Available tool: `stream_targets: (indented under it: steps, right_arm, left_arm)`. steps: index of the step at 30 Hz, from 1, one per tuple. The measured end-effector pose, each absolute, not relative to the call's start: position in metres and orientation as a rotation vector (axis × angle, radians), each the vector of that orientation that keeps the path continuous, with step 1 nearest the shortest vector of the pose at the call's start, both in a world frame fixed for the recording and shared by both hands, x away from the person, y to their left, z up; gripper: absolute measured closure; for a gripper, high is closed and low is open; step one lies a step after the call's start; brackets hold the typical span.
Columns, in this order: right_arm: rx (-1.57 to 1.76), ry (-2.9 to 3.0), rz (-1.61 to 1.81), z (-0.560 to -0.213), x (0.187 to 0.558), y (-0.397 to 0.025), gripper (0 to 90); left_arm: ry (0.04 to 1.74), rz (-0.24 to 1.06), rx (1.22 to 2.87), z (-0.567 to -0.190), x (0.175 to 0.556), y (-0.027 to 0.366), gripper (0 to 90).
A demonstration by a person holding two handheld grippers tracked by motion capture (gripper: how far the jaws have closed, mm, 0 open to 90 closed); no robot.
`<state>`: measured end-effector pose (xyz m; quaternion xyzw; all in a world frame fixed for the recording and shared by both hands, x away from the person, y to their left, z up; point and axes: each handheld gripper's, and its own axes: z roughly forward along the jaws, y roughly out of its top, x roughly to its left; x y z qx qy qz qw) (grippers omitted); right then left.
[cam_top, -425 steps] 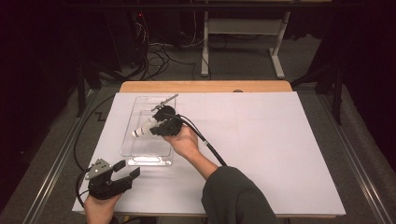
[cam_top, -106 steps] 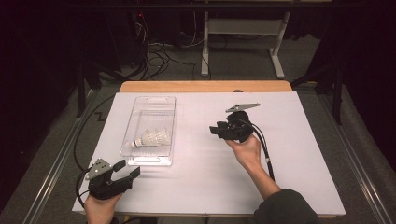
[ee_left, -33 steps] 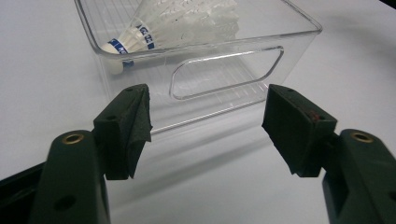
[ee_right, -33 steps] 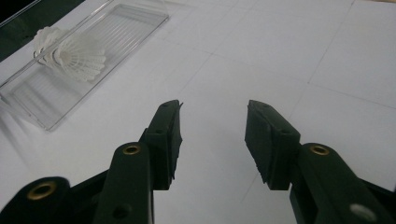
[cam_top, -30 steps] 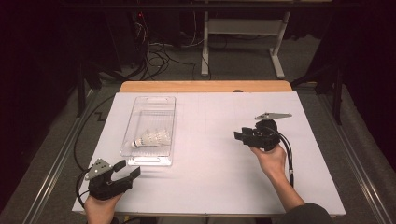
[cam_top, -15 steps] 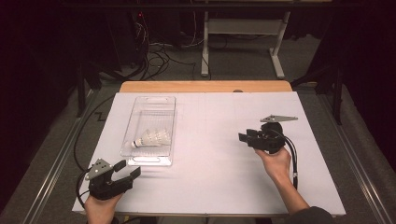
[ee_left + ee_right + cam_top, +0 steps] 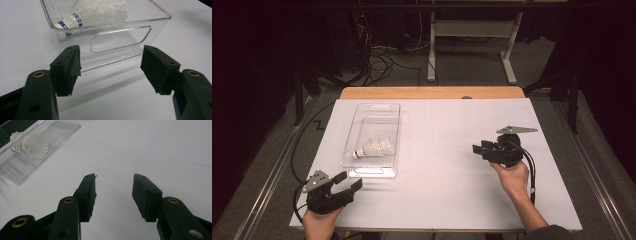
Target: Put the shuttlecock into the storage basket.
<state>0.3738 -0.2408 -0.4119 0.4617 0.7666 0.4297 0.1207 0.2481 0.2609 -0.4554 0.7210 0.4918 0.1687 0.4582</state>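
Shuttlecock (image 7: 373, 148) inside clear bin (image 7: 362, 171), well left of right gripper (image 7: 478, 148); jaws spread, empty.

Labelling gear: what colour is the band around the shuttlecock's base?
Blue, with white print, on the shuttlecock; clearest in the left gripper view.

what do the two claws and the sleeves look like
Both the left claw and the right claw are black, with two padded jaws, brass-coloured rivets, a grey three-cornered plate on top and a trailing black cable. A dark sleeve shows at the right wrist.
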Motion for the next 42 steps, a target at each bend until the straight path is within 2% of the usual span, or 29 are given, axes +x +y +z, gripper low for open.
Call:
stream_targets:
  steps: [42]
  right_arm:
    - [1.396,2.172,1.283,-0.416,0.352,-0.275,53.0]
  left_arm:
    - [1.213,0.412,1.774,-0.455,0.248,0.261,32.9]
